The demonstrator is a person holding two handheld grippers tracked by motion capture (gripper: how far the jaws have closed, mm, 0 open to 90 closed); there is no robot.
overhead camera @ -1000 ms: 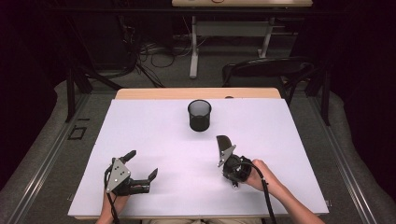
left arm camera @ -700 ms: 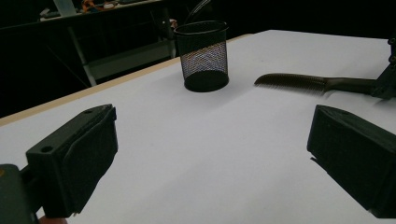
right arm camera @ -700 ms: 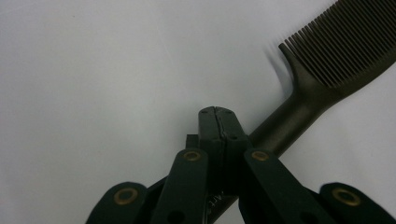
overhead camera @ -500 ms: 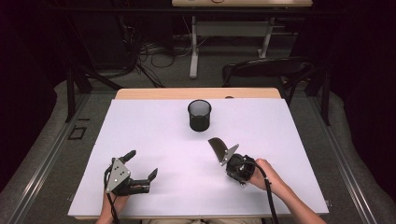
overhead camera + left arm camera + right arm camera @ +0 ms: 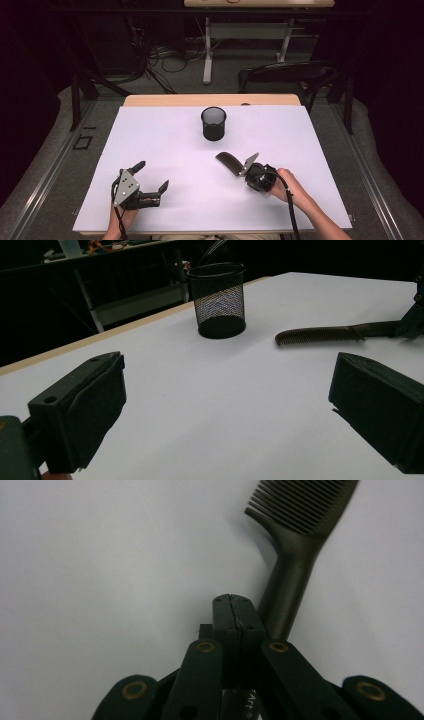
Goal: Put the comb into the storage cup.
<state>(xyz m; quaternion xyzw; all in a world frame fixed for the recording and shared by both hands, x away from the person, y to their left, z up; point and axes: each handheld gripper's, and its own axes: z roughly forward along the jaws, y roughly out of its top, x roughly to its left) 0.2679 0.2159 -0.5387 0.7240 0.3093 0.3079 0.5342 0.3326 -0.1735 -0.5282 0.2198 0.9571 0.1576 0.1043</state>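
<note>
White surface with a wood strip along its far edge. Behind it a dark floor, cables, a chair past the far right corner.

Black mesh cup stands upright near the middle of the far edge, well apart from both hands; in the left gripper view it sits ahead, beyond the open jaws.

Left hand-held gripper rests near the near left corner of the surface, jaws spread wide, nothing between them, grey plate on top. The person's left hand comes in over the near edge.

Right hand-held gripper sits right of centre, closer to the near edge, tips pointing toward the cup. Jaws pressed fully together, clamped on the handle of a dark comb; in the right gripper view the handle runs out beside the closed tips. Comb teeth end points away toward the cup, between cup and gripper, not touching the cup. Whether the comb touches the surface, can't tell. Right hand behind the gripper, cable trailing to the near edge.
</note>
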